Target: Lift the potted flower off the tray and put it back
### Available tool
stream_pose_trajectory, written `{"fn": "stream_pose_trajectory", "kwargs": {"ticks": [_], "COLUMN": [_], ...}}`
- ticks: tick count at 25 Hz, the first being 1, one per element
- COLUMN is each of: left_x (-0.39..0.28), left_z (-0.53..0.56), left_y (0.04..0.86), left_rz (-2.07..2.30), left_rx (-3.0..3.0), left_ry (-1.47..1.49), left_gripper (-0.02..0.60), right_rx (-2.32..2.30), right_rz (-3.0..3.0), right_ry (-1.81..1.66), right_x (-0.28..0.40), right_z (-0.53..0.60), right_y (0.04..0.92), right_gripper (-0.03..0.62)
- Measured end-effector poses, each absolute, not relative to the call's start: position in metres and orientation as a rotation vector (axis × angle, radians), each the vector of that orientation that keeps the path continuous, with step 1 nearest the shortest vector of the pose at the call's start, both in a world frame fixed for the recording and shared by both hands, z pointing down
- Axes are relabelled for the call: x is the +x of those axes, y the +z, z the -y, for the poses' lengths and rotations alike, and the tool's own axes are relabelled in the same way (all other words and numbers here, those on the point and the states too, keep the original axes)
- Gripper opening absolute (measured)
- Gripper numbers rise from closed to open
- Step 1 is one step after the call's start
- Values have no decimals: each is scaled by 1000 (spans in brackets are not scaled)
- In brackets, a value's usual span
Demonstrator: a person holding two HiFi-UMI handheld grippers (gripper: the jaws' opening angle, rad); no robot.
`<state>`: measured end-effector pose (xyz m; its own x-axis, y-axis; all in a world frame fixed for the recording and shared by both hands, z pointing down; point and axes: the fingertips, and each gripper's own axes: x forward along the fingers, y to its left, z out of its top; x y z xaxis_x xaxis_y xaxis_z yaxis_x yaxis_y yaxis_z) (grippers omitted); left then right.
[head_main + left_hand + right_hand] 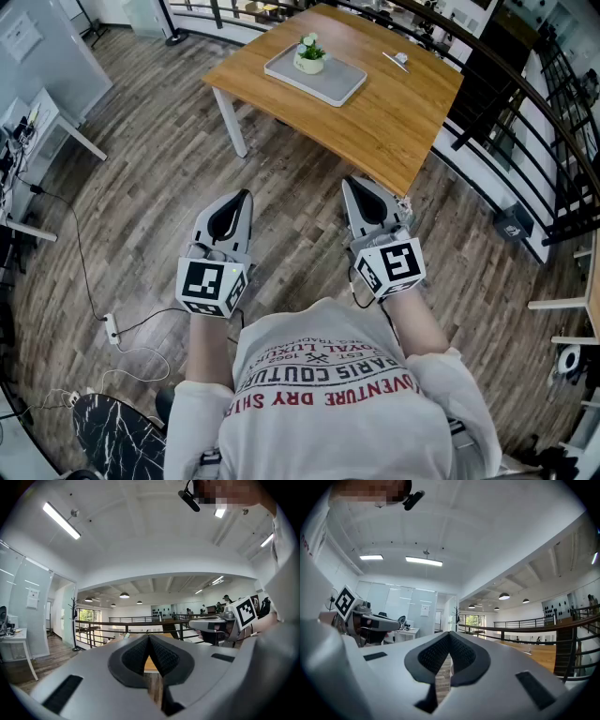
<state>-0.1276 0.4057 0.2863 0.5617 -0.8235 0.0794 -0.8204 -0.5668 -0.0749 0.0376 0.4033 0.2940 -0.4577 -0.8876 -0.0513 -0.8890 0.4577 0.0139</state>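
A small potted flower (309,54), white blooms in a pale pot, stands on a grey tray (330,82) on the wooden table (394,112) far ahead in the head view. Both grippers are held level near the person's chest, well short of the table. The left gripper (246,195) has its tips together and nothing between them; in the left gripper view its jaws (149,637) meet at the tip. The right gripper (349,182) is shut too, with nothing in it, and its tips (450,634) touch in the right gripper view.
A small white object (400,59) lies on the table's far right. A black railing (525,103) runs behind the table. Desks (42,122) stand at the left, and cables with a power strip (111,328) lie on the wooden floor.
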Motion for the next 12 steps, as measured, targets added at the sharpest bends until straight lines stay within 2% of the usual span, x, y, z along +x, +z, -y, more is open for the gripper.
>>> {"fn": "stream_pose_trajectory", "kwargs": {"ticks": [12], "left_x": [-159], "left_z": [-418], "left_y": [283], "left_rz": [-1412], "left_rx": [-2763], "left_ry": [-120], "left_gripper": [12], "right_rx": [-1606], "right_rz": [-2678], "right_ry": [61], "right_x": [-3], "right_z": [-415], "right_y": [299], "right_gripper": [26]}}
